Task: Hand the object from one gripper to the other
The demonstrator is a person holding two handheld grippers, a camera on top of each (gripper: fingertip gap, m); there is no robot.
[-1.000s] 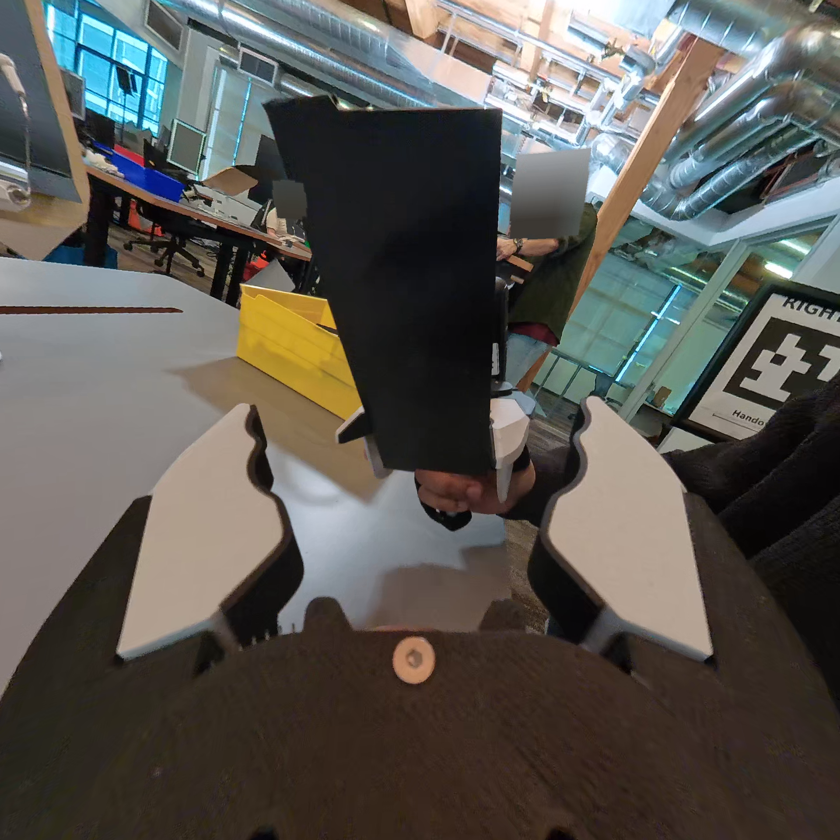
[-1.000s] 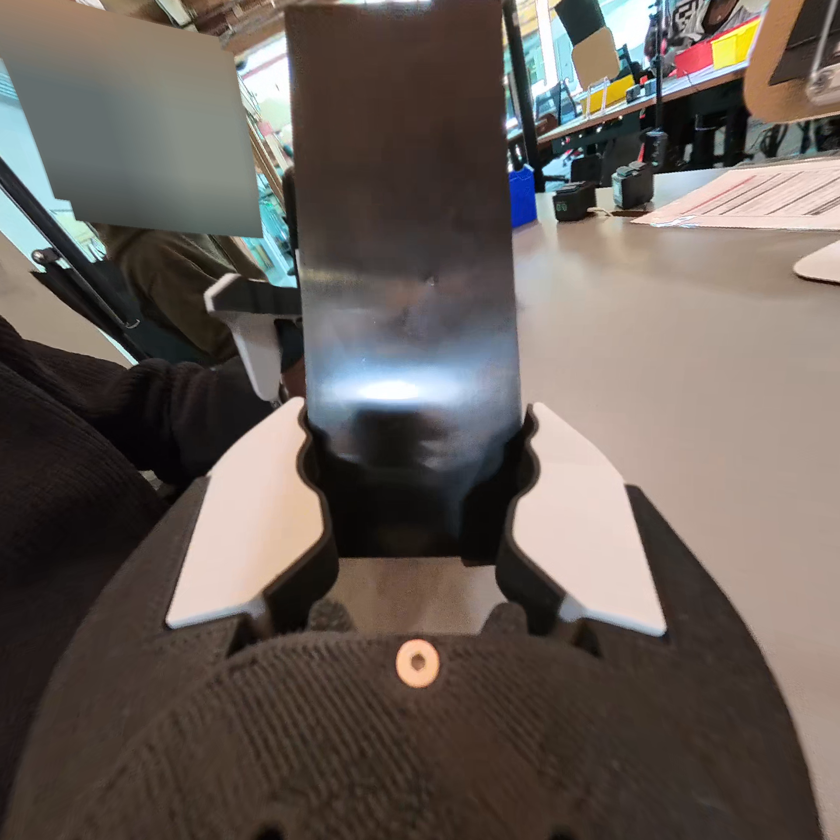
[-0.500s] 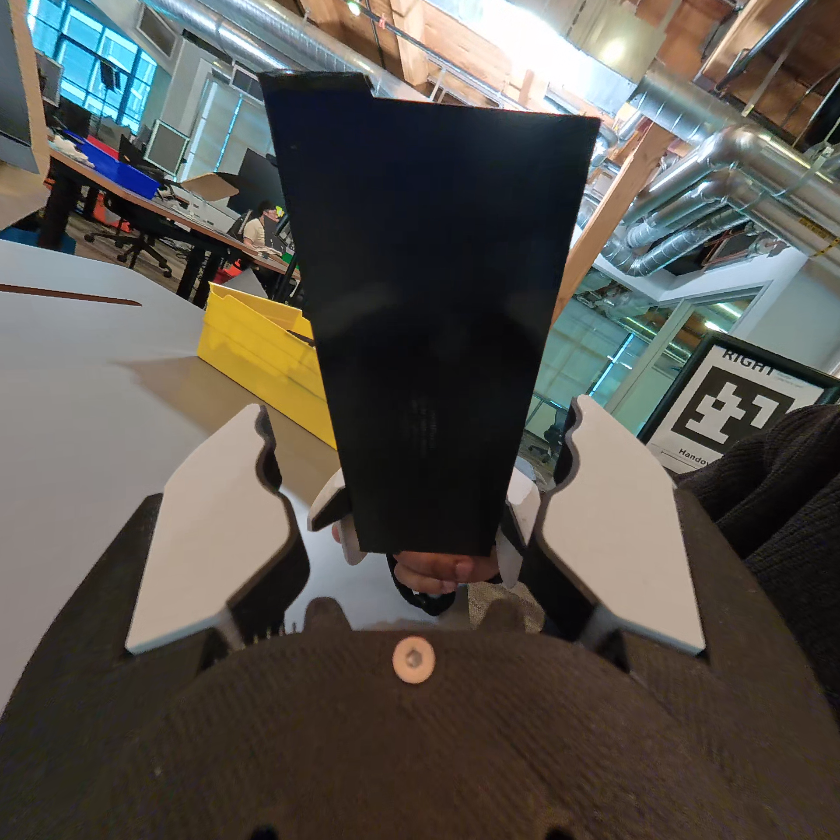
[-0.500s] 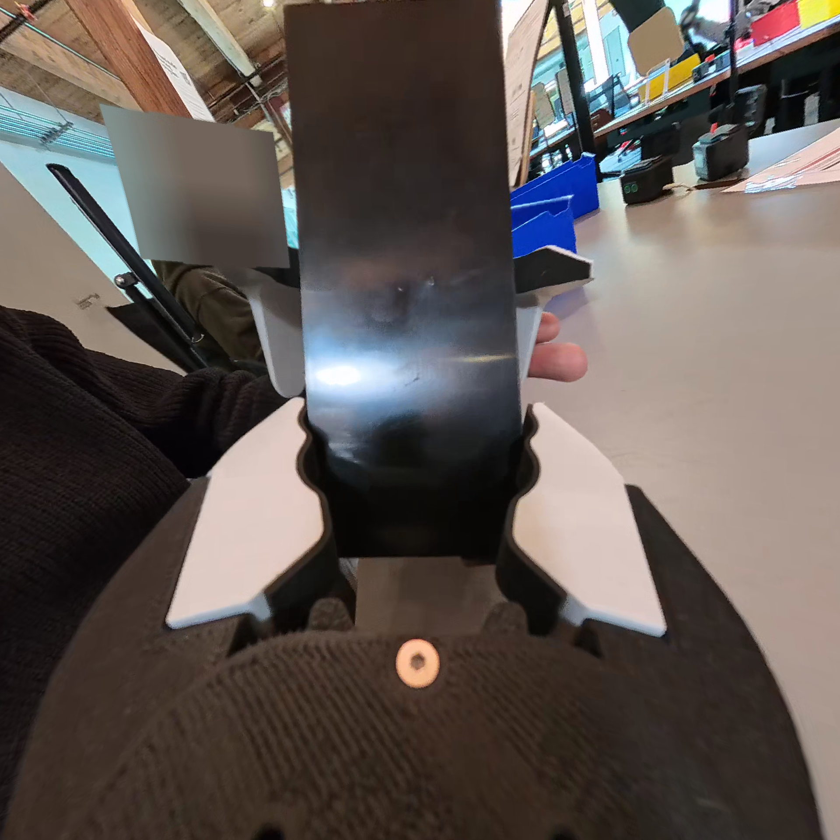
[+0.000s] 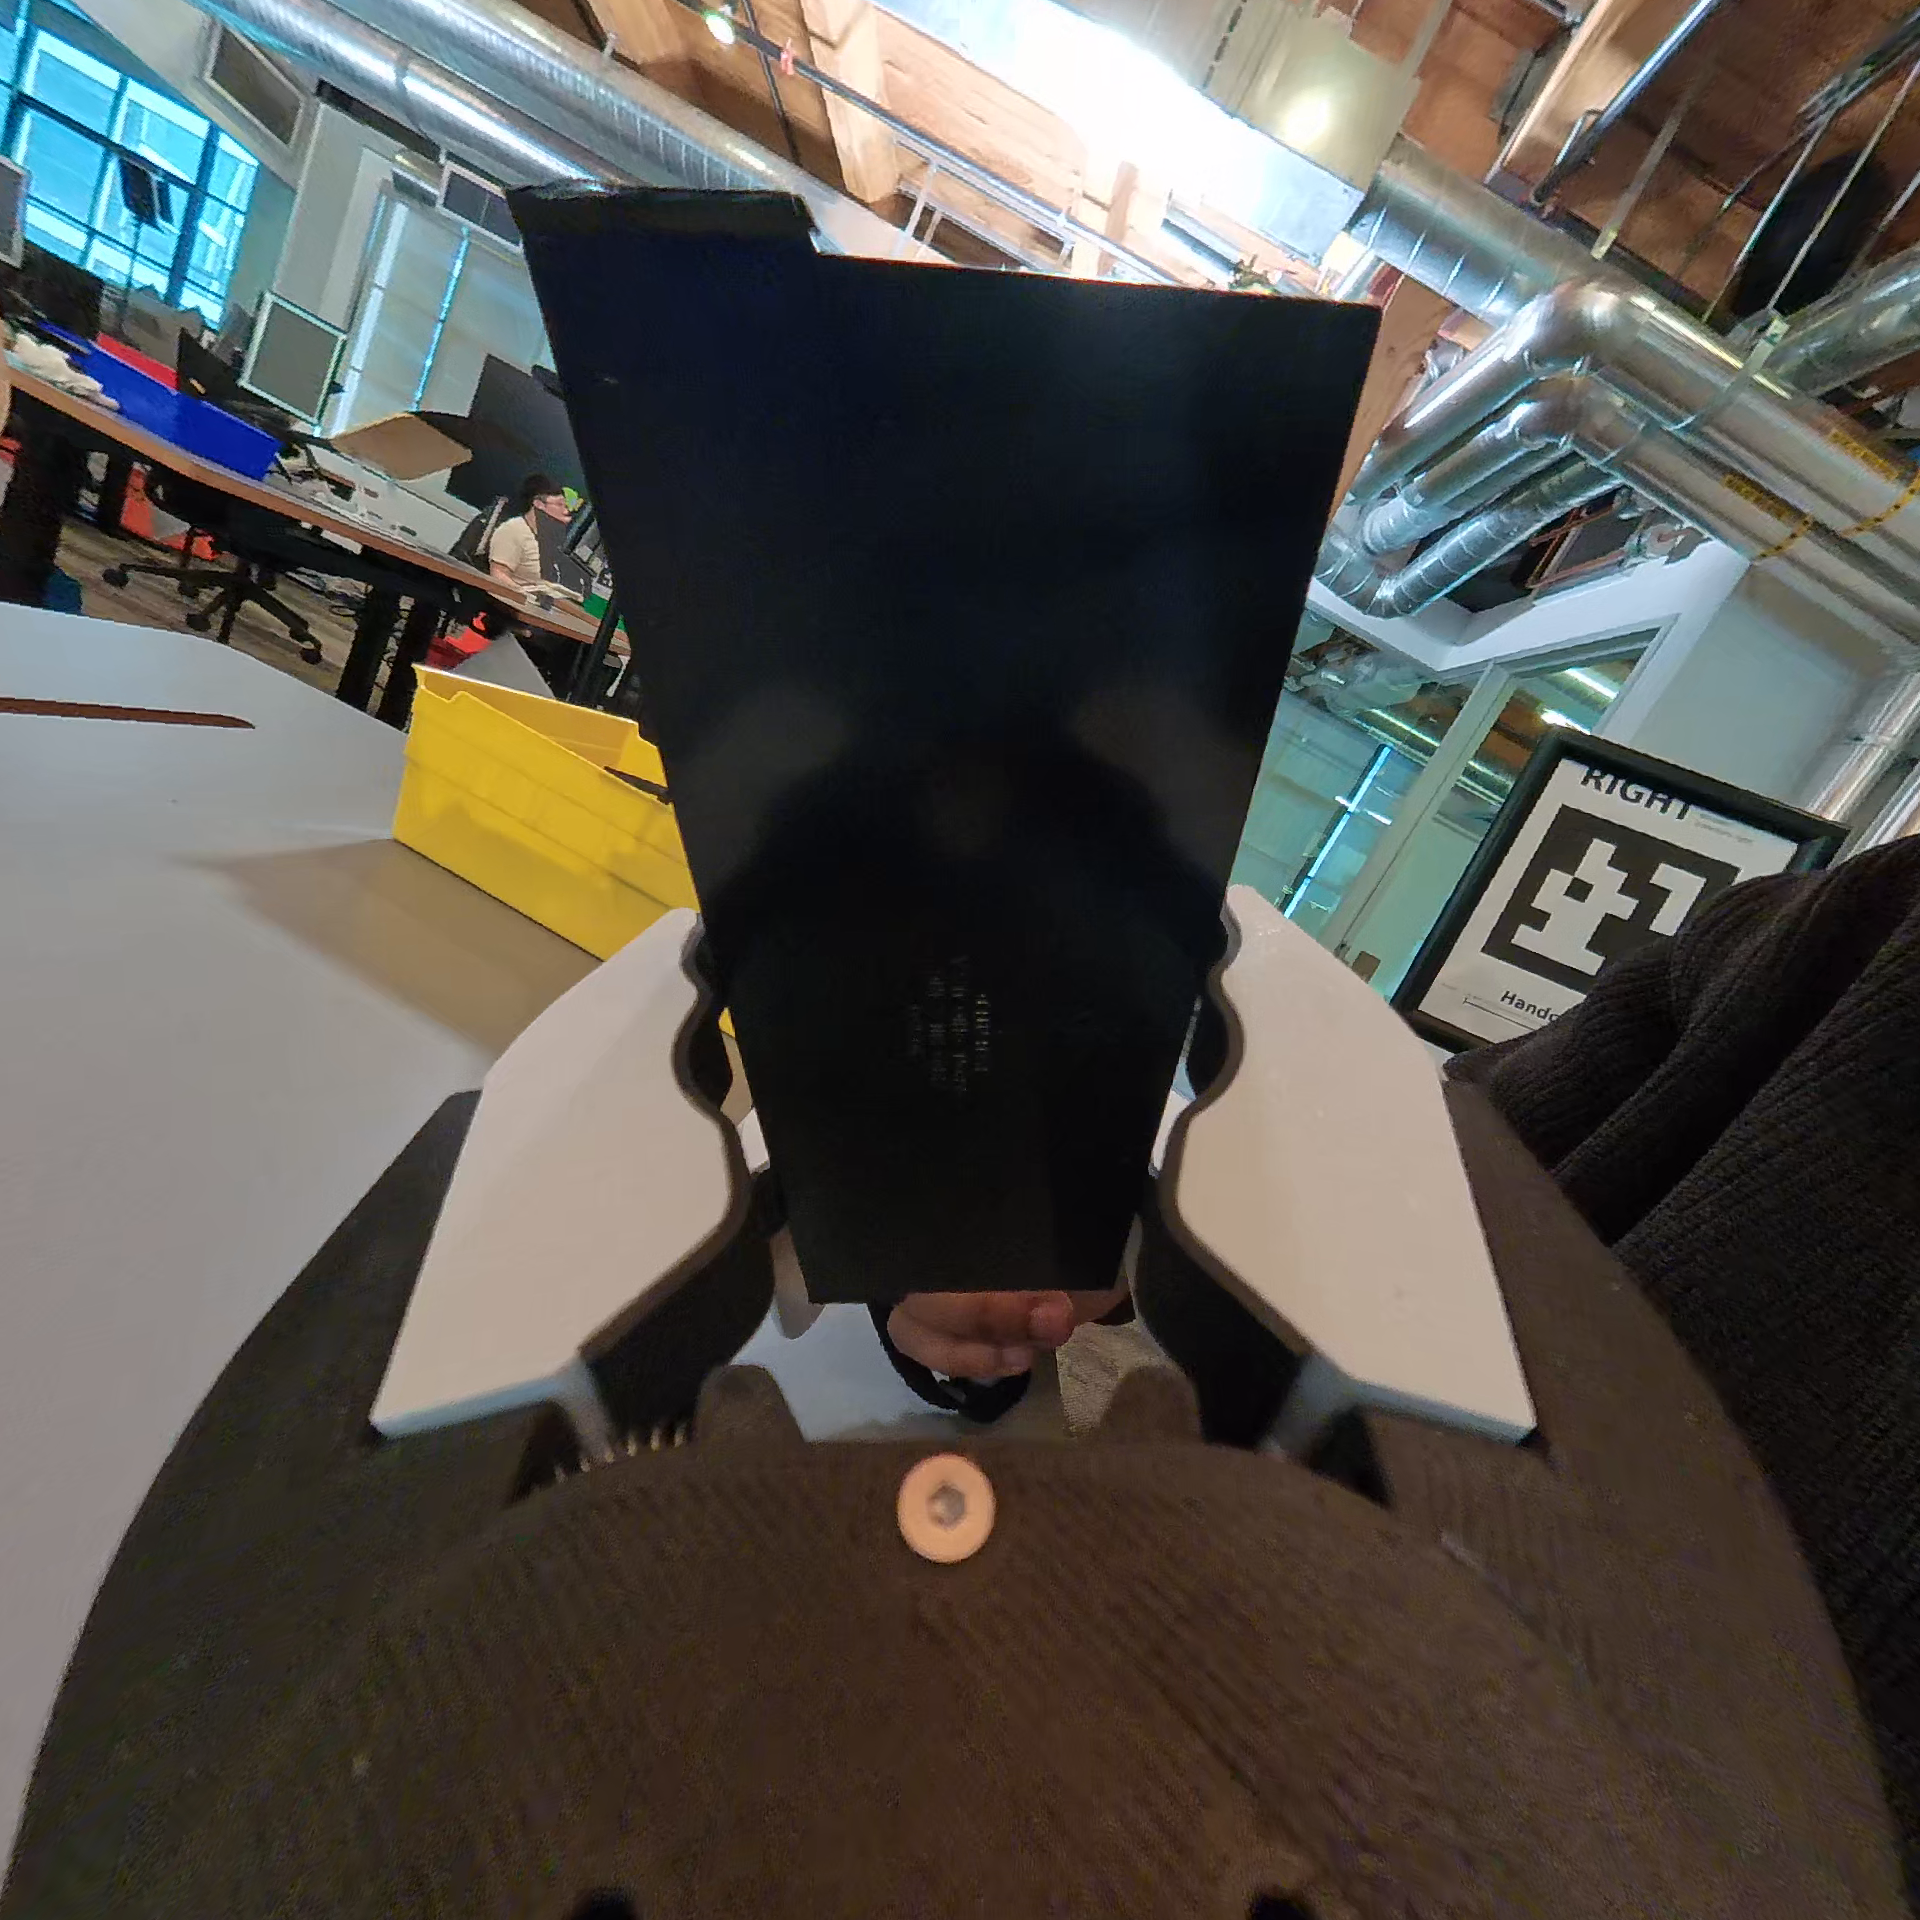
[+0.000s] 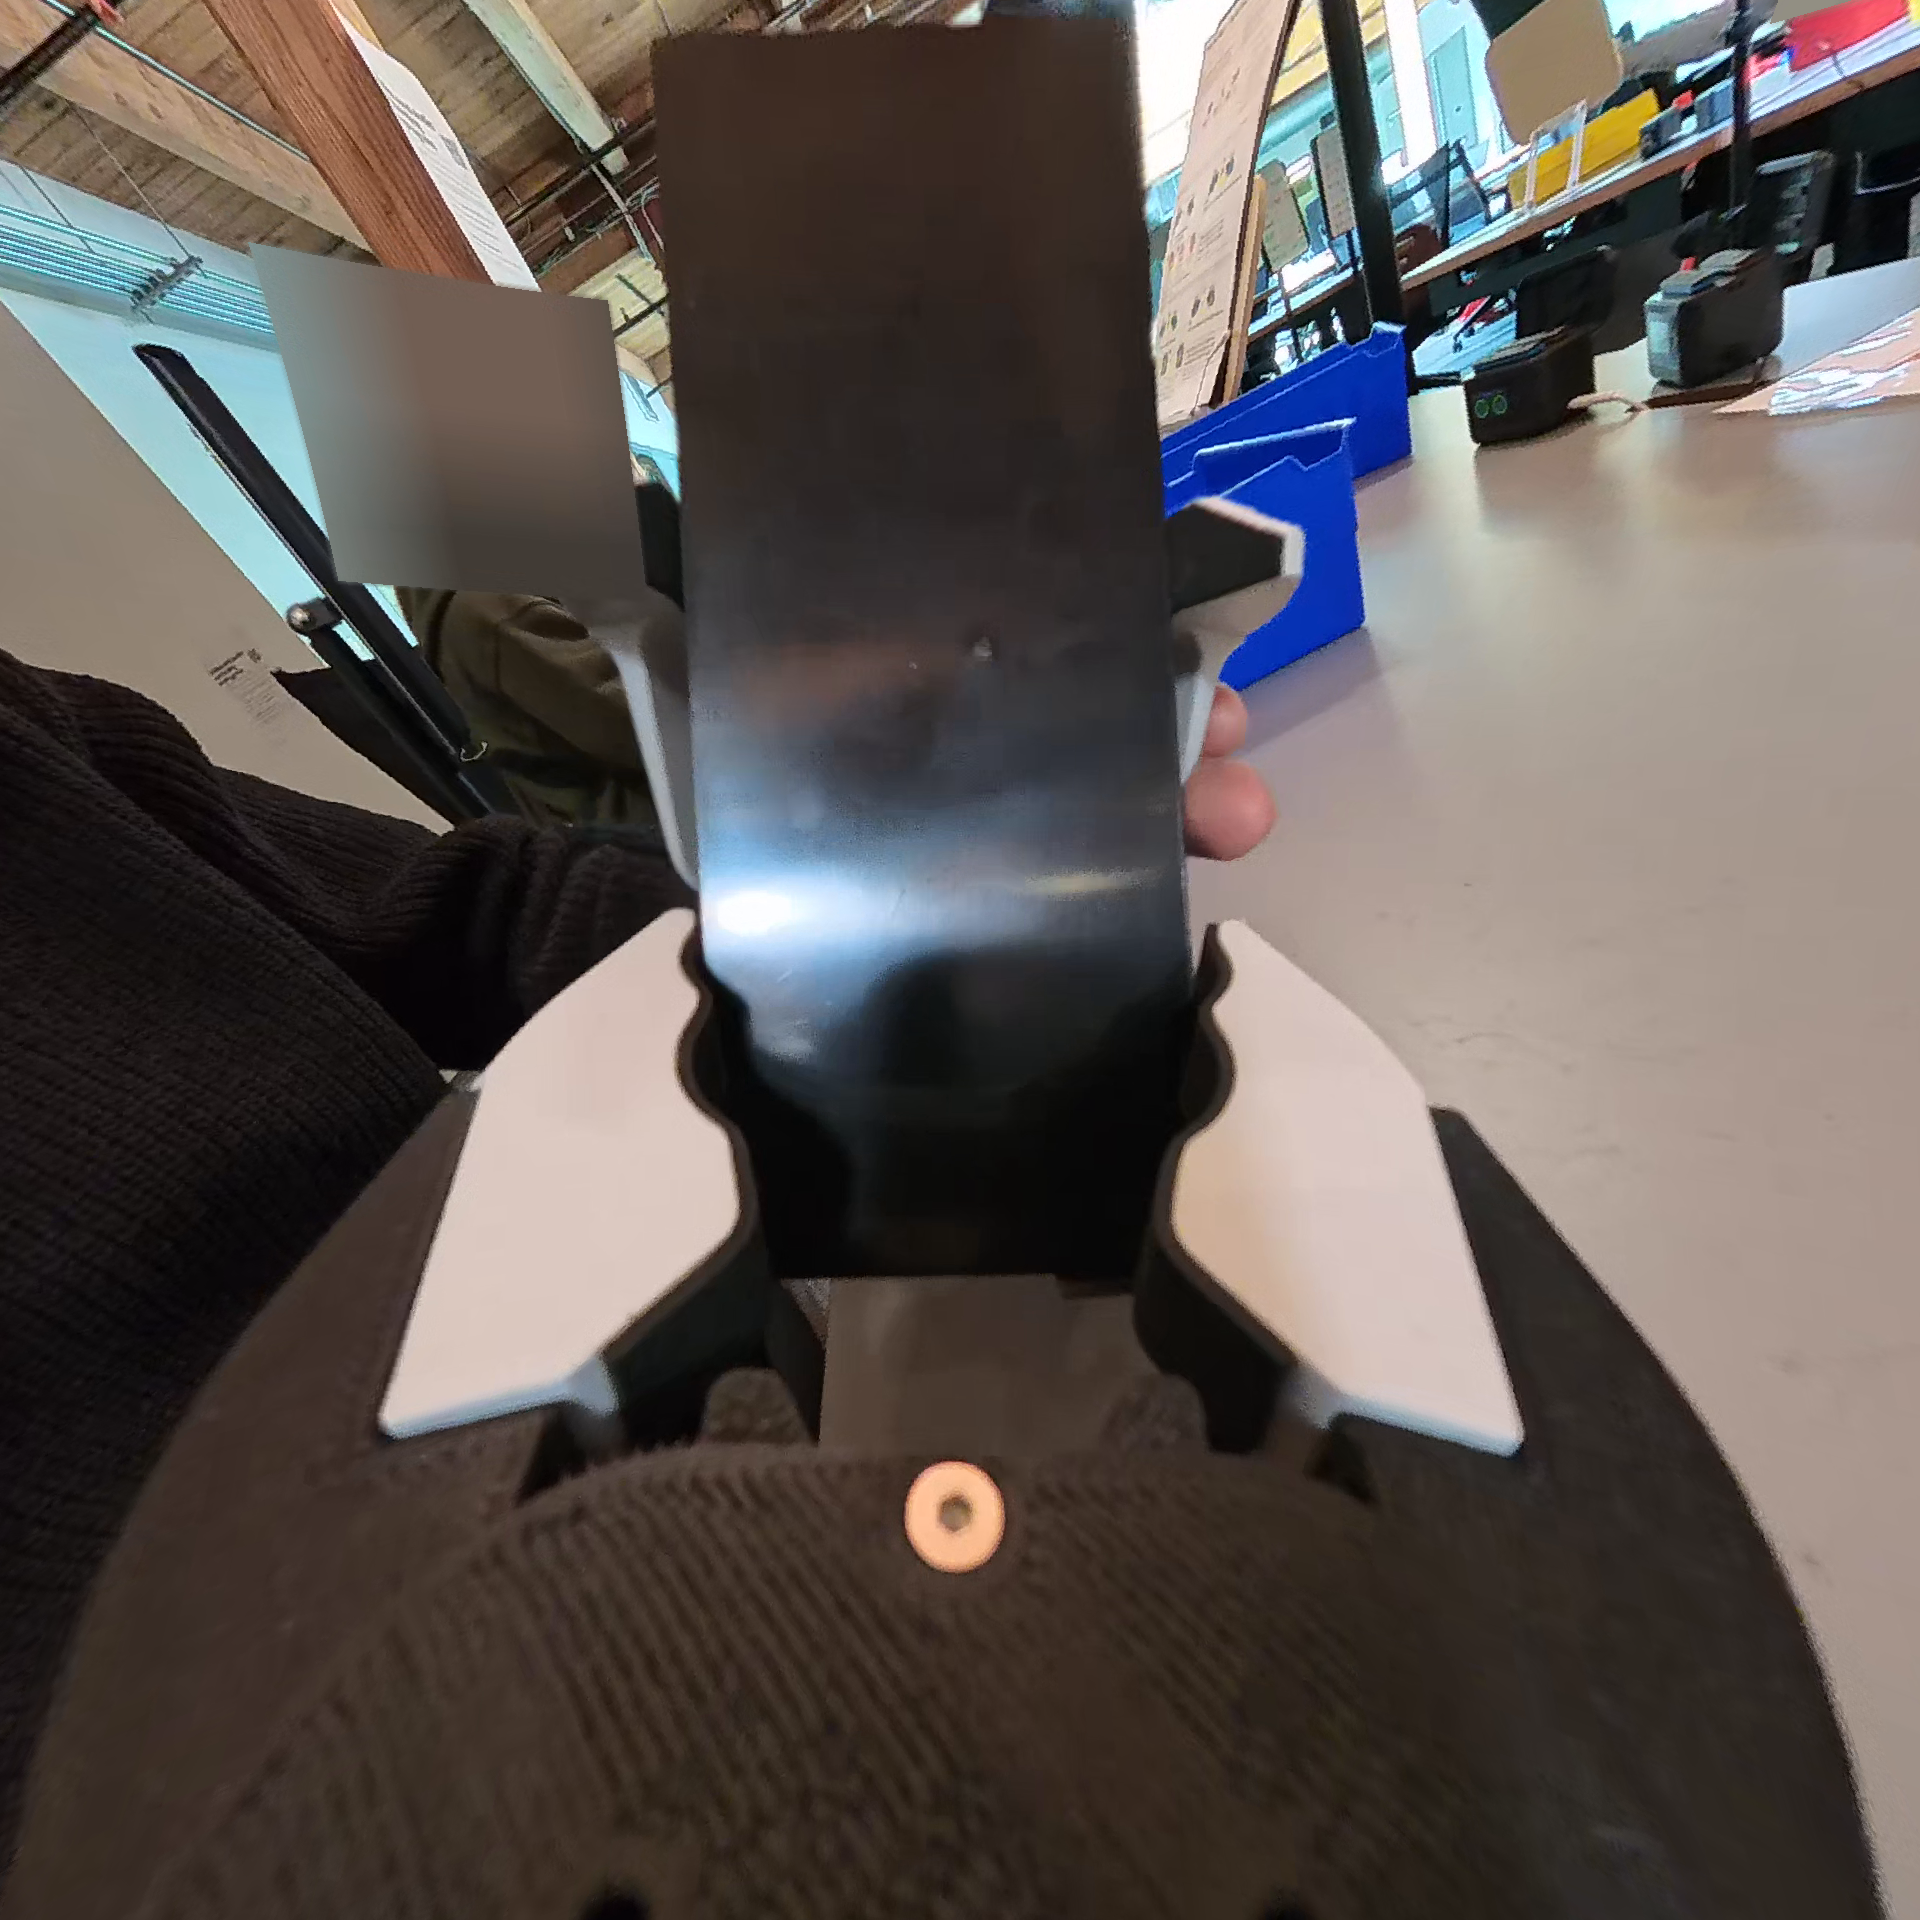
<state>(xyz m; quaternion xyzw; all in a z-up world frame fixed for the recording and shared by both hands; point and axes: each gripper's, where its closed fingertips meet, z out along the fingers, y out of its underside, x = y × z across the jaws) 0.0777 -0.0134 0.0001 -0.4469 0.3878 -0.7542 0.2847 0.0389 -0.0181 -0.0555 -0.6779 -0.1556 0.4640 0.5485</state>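
**Handover at double-grip stage: both grippers on the box**

Left wrist view, left to right: a grey tabletop fills the left of the frame, with a yellow plastic bin at centre left. At centre stands the task's thing, a tall flat black rectangular box, upright and held clear of the tabletop. The left gripper has its jaws drawn in narrow against the box's two side edges near the lower end; contact appears made on both sides. A framed black-and-white marker sign stands at right, beside a dark knitted sleeve.

Right wrist view, left to right: the sleeve again at left, then the same box at centre, its glossy face toward the camera. The right gripper has its jaws closed on the box's lower end. The other gripper's white fingers flank the box farther up. A blue plastic bin lies upper right.

Assessment: approach and second grip look complete. Remaining: one gripper must release and draw clear. Which is the giver cannot be judged here.
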